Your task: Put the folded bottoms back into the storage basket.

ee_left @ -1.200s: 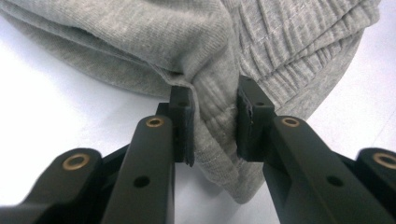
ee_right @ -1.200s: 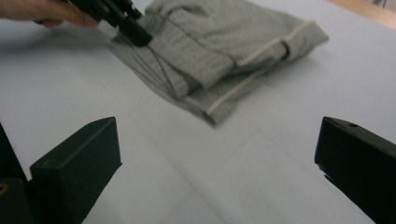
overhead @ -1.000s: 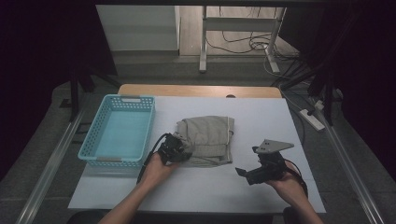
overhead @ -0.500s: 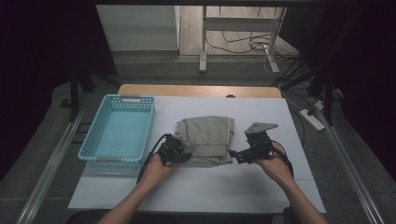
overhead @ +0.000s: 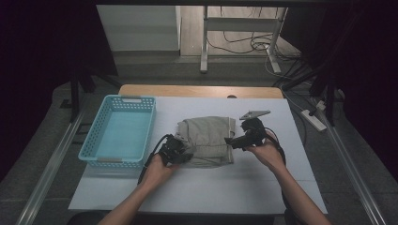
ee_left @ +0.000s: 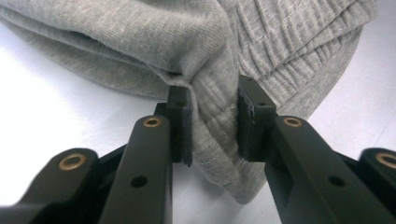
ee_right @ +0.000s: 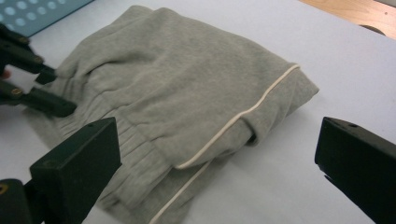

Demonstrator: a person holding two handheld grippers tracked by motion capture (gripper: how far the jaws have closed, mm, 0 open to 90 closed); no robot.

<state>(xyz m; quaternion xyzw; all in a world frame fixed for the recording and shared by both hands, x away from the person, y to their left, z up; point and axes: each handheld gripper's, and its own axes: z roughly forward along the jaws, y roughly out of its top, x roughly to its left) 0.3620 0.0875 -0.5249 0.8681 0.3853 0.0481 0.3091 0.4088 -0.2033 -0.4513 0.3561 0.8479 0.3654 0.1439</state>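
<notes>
Evidently the folded grey garment (overhead: 206, 139) lies mid-counter (overhead: 197, 192), just right of the blue basket (overhead: 96, 140), likely so both tools can lift it across. The left tool (ee_left: 214, 122) pinches the ribbed hem between its pads, securing that corner. The right tool (ee_right: 215, 168), jaws spread wide, faces the piped edge (ee_right: 243, 116), apparently about to bite; contact is hard to judge.

dim room, dark edges | table lit from above | gripper views soft
</notes>
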